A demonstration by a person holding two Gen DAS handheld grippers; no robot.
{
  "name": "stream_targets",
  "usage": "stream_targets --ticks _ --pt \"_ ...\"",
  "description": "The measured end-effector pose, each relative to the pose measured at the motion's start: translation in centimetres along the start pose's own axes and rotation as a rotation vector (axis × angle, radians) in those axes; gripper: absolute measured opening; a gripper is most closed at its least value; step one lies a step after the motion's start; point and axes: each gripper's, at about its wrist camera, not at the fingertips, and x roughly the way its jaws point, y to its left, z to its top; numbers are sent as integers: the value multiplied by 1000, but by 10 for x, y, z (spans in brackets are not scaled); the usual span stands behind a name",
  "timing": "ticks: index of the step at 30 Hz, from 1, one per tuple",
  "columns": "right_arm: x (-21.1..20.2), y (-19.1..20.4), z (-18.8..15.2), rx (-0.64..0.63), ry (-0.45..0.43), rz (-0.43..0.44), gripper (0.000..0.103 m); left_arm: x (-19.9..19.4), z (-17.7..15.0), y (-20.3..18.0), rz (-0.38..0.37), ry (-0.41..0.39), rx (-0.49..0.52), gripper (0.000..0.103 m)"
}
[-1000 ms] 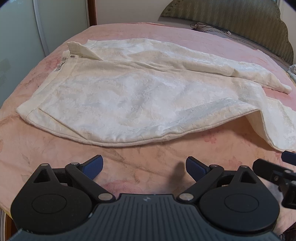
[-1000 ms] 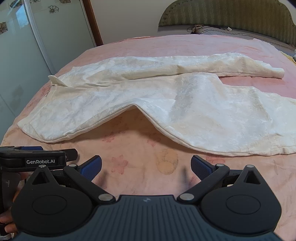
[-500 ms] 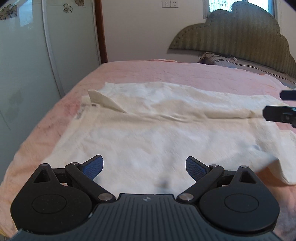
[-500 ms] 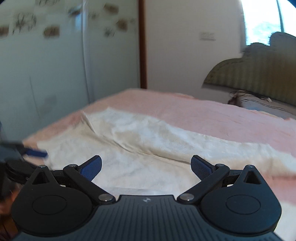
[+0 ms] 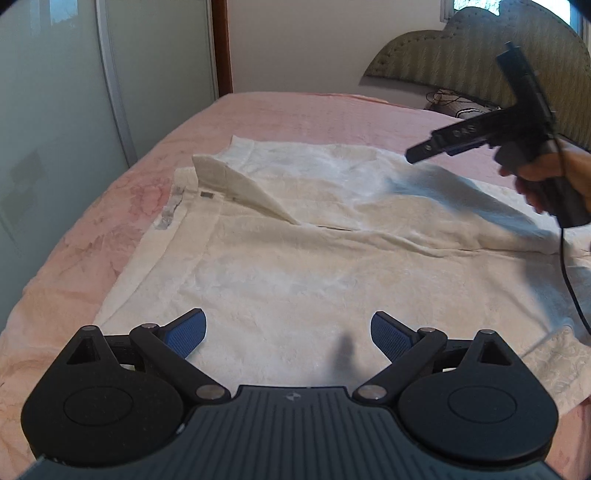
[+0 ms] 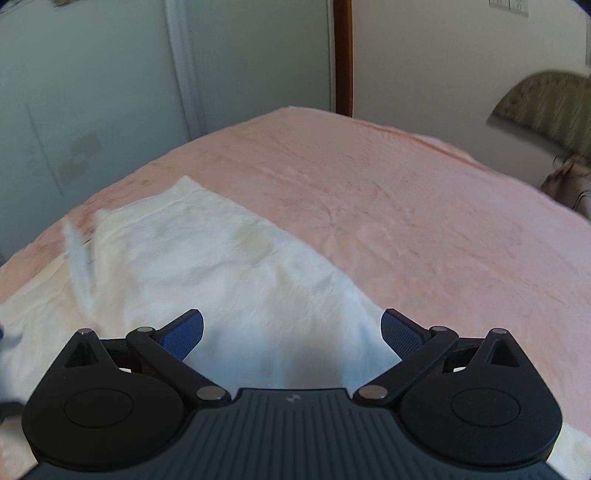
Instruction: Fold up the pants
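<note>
Both tongs, left (image 5: 287,334) and right (image 6: 291,332), spread, empty over pants (image 5: 295,266). Flipped waistband corner, upper left, risks folding crooked. Slack fabric may bunch.

Soft daylight comes from a window (image 5: 511,7) behind the headboard (image 5: 476,48), leaving the room fairly dim. The left tool (image 5: 288,334) throws a small shadow on the pants (image 5: 295,266). The right view is motion-blurred, both bend and darken at the corners.

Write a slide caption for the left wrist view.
Open left tongs hover over white pants spread on a pink bed.
</note>
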Motion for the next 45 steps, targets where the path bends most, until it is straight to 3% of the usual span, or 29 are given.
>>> stream_targets --ticks 5,7,8,9,10,13,16,20,24,28,31,33,35,36,38,39,40,41,43,45 --pt "56 -29 16 69 44 68 101 13 11 8 29 28 3 97" --pt "70 -35 19 75 71 99 85 18 19 9 26 36 10 97" --pt "72 -35 20 49 62 106 83 20 23 10 21 39 12 97" --pt "72 -33 20 21 62 122 68 23 30 11 13 40 12 98" --pt "70 -29 20 -1 57 147 42 27 37 12 0 45 6 97" --pt "56 -10 16 -110 10 110 25 42 65 22 -72 54 -77 98" --pt "35 26 6 -289 -70 12 19 57 95 38 -141 60 -236 95" --pt "-6 85 -26 -577 -171 -76 16 66 128 65 -309 -31 -461 97" --pt "-32 131 -69 -795 -208 -106 16 86 150 75 -430 -22 -578 100" --pt "-43 150 -101 -882 -216 -94 15 112 155 78 -412 88 -666 94" --pt "-44 150 -114 -889 -205 -91 15 112 144 86 -363 69 -700 68" --pt "-44 149 -118 -884 -211 -95 15 110 137 89 -332 88 -681 26" --pt "-42 150 -117 -895 -219 -117 17 106 129 91 -317 93 -669 14" --pt "-42 151 -115 -902 -229 -143 25 102 123 92 -298 82 -658 7" --pt "-40 151 -112 -896 -214 -176 53 90 116 90 -283 55 -629 5" --pt "-38 148 -108 -874 -194 -179 73 80 110 87 -279 36 -603 5" --pt "-35 144 -102 -847 -161 -156 74 70 105 85 -274 21 -573 5" --pt "-35 140 -99 -819 -137 -129 73 57 99 82 -266 4 -537 5" --pt "-44 134 -95 -749 -102 -82 30 31 86 80 -276 -30 -474 6" --pt "-60 142 -103 -765 -106 -85 27 5 69 79 -277 -47 -407 6"
